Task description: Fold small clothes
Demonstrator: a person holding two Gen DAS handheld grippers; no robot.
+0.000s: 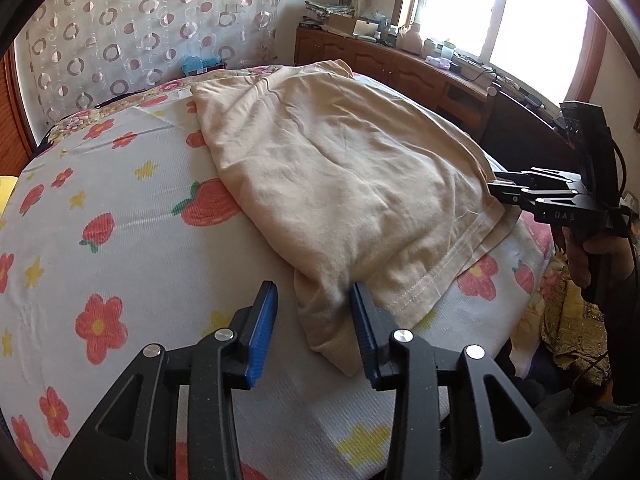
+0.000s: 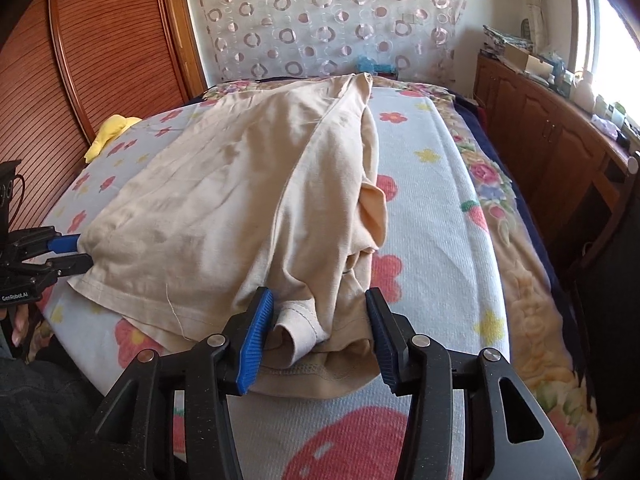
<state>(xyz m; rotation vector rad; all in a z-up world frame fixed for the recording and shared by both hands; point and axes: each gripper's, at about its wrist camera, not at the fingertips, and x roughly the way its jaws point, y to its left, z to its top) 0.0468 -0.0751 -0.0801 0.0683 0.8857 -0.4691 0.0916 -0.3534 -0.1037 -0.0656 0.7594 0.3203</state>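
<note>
Both tongs, left tongs [image 1: 314,308] and right tongs [image 2: 320,314], are black with ribbed blue pads [image 1: 262,332], silver screws [image 1: 400,336] and white lettering.

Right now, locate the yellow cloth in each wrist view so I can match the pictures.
Left wrist view: only a sliver of the yellow cloth shows at the far left edge, about mid-height.
Right wrist view: yellow cloth lies upper left, beside the wooden slatted panel.
Shared landmark: the beige shirt on the bed.

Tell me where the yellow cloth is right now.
The yellow cloth shows in the right wrist view at upper left, lying at the bed's far left edge beside the wooden slatted panel, apart from the beige garment.
</note>
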